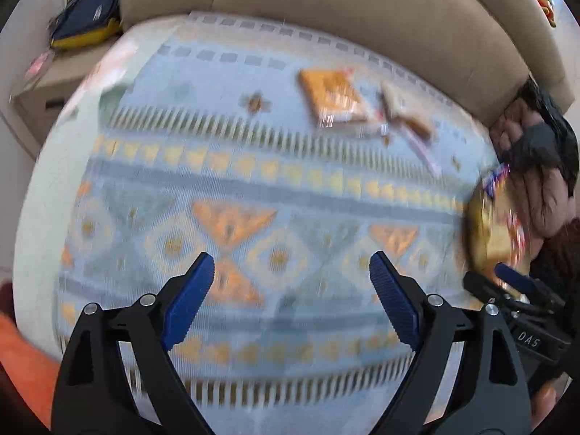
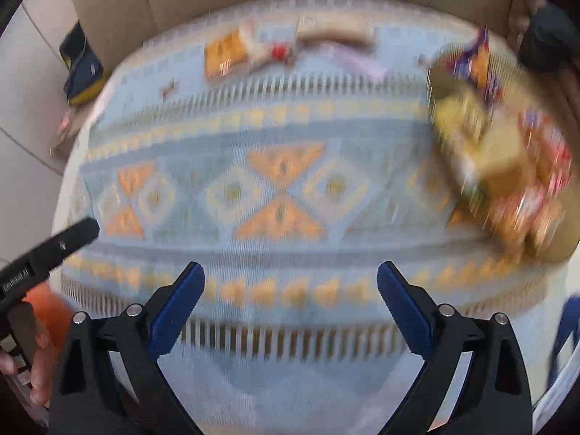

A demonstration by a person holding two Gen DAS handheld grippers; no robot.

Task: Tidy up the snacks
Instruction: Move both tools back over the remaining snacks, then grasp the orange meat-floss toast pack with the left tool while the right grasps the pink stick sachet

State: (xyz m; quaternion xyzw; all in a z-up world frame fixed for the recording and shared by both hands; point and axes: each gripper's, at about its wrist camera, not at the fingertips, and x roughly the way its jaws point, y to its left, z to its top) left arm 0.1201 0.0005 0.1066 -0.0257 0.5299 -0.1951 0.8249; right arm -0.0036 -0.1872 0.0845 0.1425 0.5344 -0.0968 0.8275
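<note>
Both views are motion-blurred. My left gripper [image 1: 291, 290] is open and empty over the patterned tablecloth [image 1: 224, 181]. My right gripper [image 2: 290, 297] is open and empty too; it shows at the right edge of the left wrist view [image 1: 507, 275]. An orange snack packet [image 1: 333, 96] and a tan packet [image 1: 406, 112] lie at the far side of the table. In the right wrist view the orange packet [image 2: 223, 54] and a pale long packet [image 2: 335, 30] lie far off. A basket of several snacks [image 2: 504, 166] stands at the right, also seen in the left wrist view [image 1: 496, 232].
A beige sofa [image 1: 326, 3] runs behind the table. A dark blue and yellow bag [image 1: 87, 7] rests on a low cabinet [image 1: 47, 87] at the far left. The left gripper's body [image 2: 50, 250] juts in from the left in the right wrist view.
</note>
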